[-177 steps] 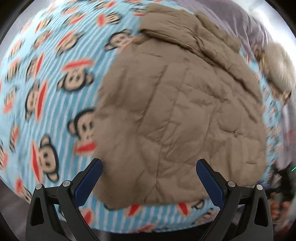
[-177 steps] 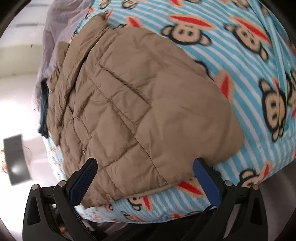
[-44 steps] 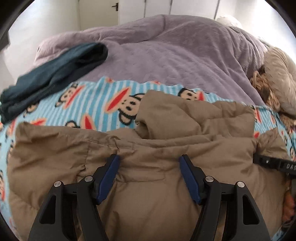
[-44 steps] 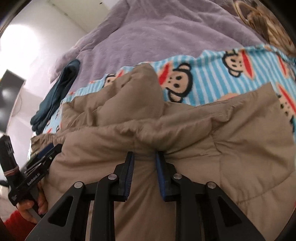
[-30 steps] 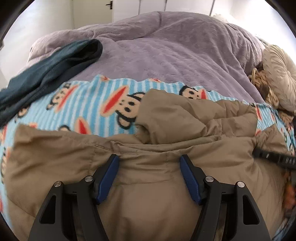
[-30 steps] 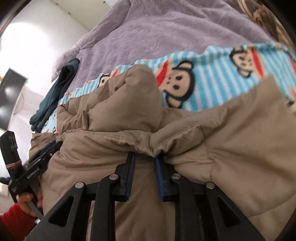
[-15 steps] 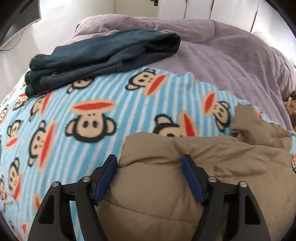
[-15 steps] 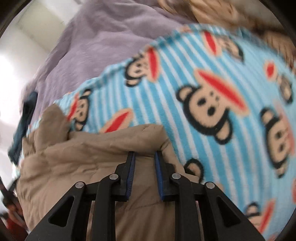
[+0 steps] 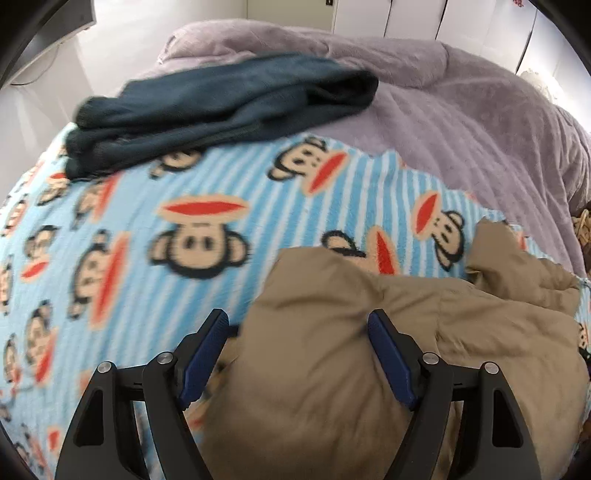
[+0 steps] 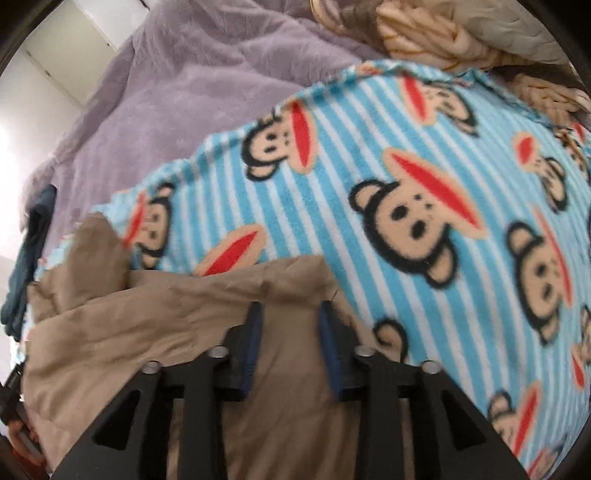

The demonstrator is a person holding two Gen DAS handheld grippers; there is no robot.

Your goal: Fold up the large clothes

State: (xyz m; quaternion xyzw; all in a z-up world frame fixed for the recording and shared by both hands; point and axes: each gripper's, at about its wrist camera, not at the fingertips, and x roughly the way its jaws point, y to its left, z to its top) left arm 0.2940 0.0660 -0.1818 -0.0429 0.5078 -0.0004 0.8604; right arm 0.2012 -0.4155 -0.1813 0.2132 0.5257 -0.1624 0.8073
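Observation:
The tan puffer jacket (image 9: pixel 369 369) lies folded on the monkey-print fleece blanket (image 9: pixel 147 229). My left gripper (image 9: pixel 295 317) hangs over the jacket's left corner. Its jaws are wide and still opening, and the fabric bulges between the blue pads without being pinched. In the right wrist view the jacket (image 10: pixel 147 325) fills the lower left over the same blanket (image 10: pixel 406 147). My right gripper (image 10: pixel 289 308) is at the jacket's right corner. Its jaws are opening, and the folded edge lies loose between the parted pads.
A folded dark blue garment (image 9: pixel 221 107) rests at the far left of the bed, partly on a purple quilt (image 9: pixel 461 110). Beige braided cushions (image 10: pixel 424 40) sit at the bed's right end. A dark screen (image 9: pixel 48 26) and white cupboard doors (image 9: pixel 424 18) stand beyond.
Both grippers slid apart along the jacket's folded edge, left to the left corner and right to the right corner. The right jaws, pinched on the fabric, have parted. The left jaws widened slightly.

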